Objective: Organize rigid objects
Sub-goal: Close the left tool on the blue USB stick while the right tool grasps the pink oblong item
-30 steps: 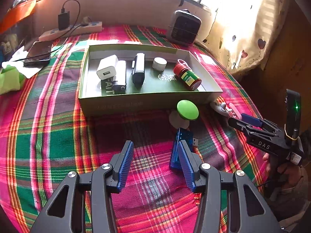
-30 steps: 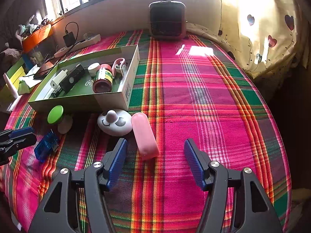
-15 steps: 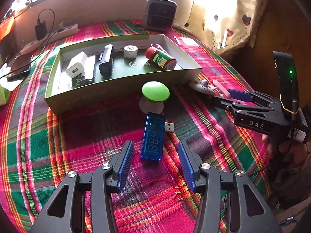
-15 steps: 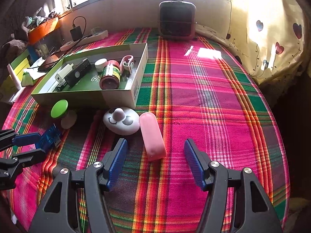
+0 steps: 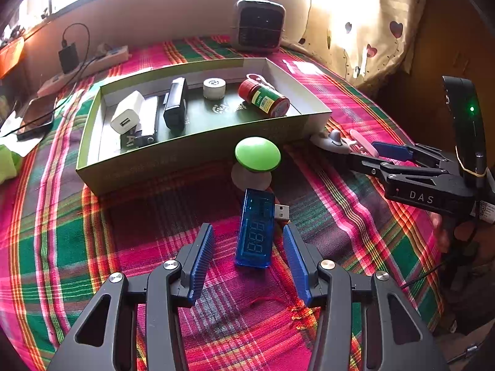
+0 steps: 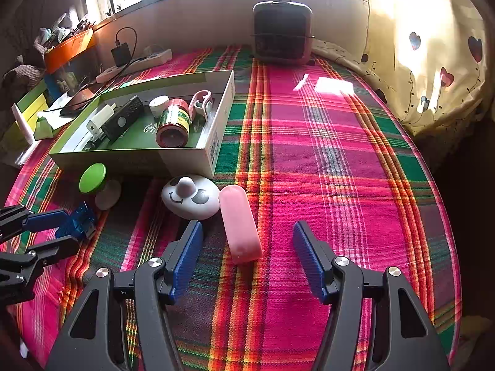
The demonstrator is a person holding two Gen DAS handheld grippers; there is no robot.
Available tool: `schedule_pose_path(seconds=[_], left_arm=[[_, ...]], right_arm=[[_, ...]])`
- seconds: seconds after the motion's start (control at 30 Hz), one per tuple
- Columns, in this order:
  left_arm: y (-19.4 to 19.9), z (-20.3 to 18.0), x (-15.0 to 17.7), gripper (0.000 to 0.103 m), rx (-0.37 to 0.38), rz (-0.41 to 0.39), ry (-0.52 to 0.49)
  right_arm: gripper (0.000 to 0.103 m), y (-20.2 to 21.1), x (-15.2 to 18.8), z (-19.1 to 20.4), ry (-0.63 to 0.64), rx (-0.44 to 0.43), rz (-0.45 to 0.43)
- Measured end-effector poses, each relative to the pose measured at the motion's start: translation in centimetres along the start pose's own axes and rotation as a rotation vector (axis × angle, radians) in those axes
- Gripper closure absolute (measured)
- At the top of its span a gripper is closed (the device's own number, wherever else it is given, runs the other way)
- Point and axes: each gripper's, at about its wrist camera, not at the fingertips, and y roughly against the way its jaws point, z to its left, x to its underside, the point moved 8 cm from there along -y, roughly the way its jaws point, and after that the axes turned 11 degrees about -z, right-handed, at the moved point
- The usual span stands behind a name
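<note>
My left gripper [image 5: 247,241] hangs over the plaid cloth [image 5: 62,241] with the jaws apart at a middling width, and the blue USB meter [image 5: 255,235] lies flat on the cloth between the two blue pads, touching neither; its metal plug sticks out toward the right, display face up

Just past the meter sits the green-lid jar [image 5: 257,154], lying tipped against a pale round piece, right in front of the near wall of the green box [image 5: 198,151]

Inside the box: white charger [image 5: 126,117], a white stick beside it, a black device [image 5: 176,103], a small white round cap [image 5: 214,88], and a red jar [image 5: 264,99] lying on its side at the right end; in the right view a pink-and-white clip [image 6: 201,100] lies behind the red jar

My right gripper [image 6: 247,247] has its jaws wide, pads clear of everything; the pink case [image 6: 239,224] lies on the cloth between them, nearer the left pad, no contact on either side

White smiley-face object [image 6: 190,196] sits just beside the pink case, touching or nearly touching its far end, near the box corner

In the left view my right gripper [image 5: 389,156] shows from the side with a hand [image 5: 458,235] on its handle

Back by the wall: small heater [image 5: 260,26], power strip [image 5: 89,68], phone [image 5: 35,117] on the left
</note>
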Motion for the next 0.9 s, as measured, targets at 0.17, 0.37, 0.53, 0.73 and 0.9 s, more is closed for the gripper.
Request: schedule_pose_path(seconds=[0.17, 0.37, 0.53, 0.73, 0.9], left_arm=[[-0.39, -0.04, -0.28, 0.057, -0.013, -0.004, -0.014], [-0.40, 0.08, -0.29, 0.063, -0.025, -0.009, -0.020], [-0.33, 0.39, -0.31, 0.069, -0.031, -0.014, -0.016], [-0.31, 0.51, -0.32, 0.077, -0.035, -0.020, -0.014], [-0.26, 0.55, -0.31, 0.082, -0.041, -0.025, -0.015]], right_arm=[[0.042, 0.00, -0.04, -0.11, -0.006, -0.006, -0.002], [0.048, 0.10, -0.08, -0.44, -0.020, -0.002, -0.007], [0.057, 0.16, -0.11, -0.51, -0.027, -0.004, -0.011], [0.067, 0.24, -0.12, -0.44, -0.028, -0.012, -0.014], [0.075, 0.30, -0.10, -0.43, -0.032, -0.018, -0.015]])
